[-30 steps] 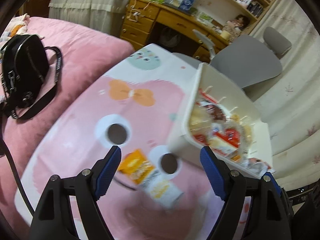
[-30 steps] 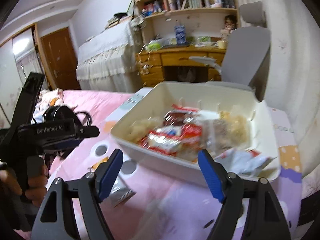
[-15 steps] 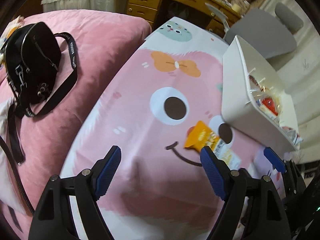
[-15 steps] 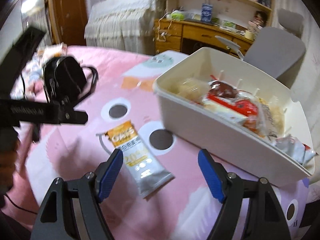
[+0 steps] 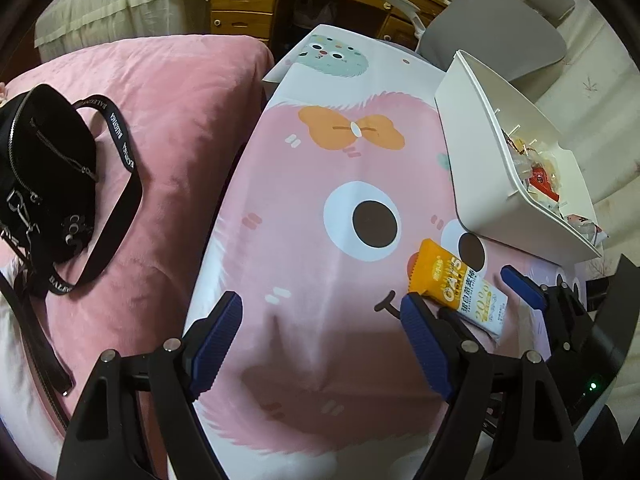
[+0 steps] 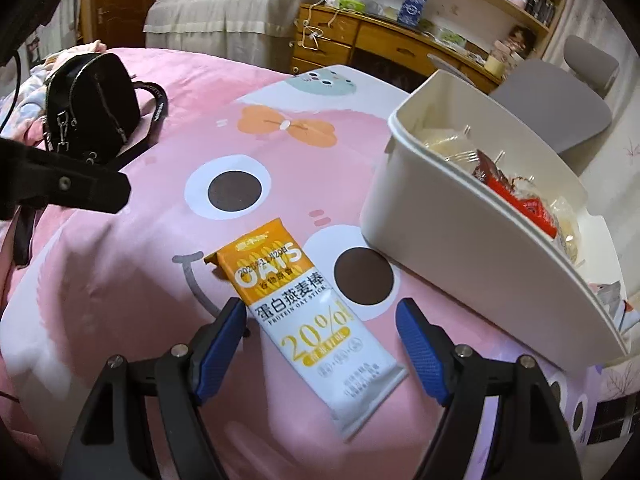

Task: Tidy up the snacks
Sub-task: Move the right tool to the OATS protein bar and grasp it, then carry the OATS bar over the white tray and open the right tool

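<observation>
An orange-and-white oat bar packet (image 6: pixel 304 316) lies flat on the pink cartoon tablecloth (image 6: pixel 120 272). My right gripper (image 6: pixel 320 336) is open, its blue fingertips on either side of the packet's lower half, just above it. A white bin (image 6: pixel 472 248) holding several wrapped snacks stands to the right. In the left wrist view the packet (image 5: pixel 456 288) lies by the bin (image 5: pixel 492 184), with the right gripper's blue fingers (image 5: pixel 520 284) beside it. My left gripper (image 5: pixel 320 332) is open and empty over bare cloth, left of the packet.
A black handbag (image 5: pixel 44 172) with a strap lies on the pink bed at left; it also shows in the right wrist view (image 6: pixel 92 100). A grey chair (image 6: pixel 560 100) and a wooden desk (image 6: pixel 380 40) stand behind the table.
The right gripper has swung left from the bin and come down over the oat bar packet. The left gripper has pulled back to the left, away from the packet. Both stayed open.
</observation>
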A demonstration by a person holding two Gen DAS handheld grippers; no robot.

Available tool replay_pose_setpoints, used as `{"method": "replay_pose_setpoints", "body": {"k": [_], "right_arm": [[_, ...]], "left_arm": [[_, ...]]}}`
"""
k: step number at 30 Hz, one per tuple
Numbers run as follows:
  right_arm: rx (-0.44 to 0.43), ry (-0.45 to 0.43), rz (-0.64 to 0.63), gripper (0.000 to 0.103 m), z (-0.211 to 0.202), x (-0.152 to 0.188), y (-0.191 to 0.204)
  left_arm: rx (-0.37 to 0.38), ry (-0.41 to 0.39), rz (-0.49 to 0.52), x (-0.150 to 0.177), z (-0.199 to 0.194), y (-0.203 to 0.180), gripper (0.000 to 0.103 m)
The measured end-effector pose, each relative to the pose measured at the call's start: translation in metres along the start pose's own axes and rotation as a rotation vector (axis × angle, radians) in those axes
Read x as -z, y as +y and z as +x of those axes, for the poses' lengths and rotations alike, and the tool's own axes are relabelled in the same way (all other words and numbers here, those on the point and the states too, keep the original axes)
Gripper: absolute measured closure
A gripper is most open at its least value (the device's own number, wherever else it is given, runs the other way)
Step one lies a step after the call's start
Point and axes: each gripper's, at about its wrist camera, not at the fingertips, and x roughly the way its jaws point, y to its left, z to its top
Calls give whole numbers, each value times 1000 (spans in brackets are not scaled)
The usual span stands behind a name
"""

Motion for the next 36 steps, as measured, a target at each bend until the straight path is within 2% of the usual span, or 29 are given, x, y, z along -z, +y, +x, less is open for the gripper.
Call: {"method": "replay_pose_setpoints", "body": {"k": [5, 8, 11, 12, 13, 23, 30, 33, 36], "right_arm": [[-5, 26, 52, 27, 7, -2, -1], [-24, 29, 77, 36, 8, -4, -1], [-27, 35, 82, 51, 7, -5, 1], [-27, 39, 84, 59, 6, -5, 1], [-28, 42, 86, 63, 6, -5, 1], [-103, 41, 98, 63, -16, -11, 7], [-163, -52, 106, 63, -61, -41, -5], [-155, -99, 138, 63, -77, -58, -21], [-100, -137, 149, 63, -87, -77, -43]], "left_arm": [[11, 5, 11, -5, 2, 6, 23], [21, 5, 15, -6, 2, 8, 23], [28, 0, 25, -7, 0, 6, 23], [28, -4, 27, -7, 0, 5, 23], [28, -6, 28, -7, -1, 4, 23], [26, -4, 42, -5, -18, -4, 23], [30, -53, 37, -7, -55, -4, 23], [42, -78, 32, -7, -73, -3, 23], [53, -105, 29, -6, -89, -1, 23]]}}
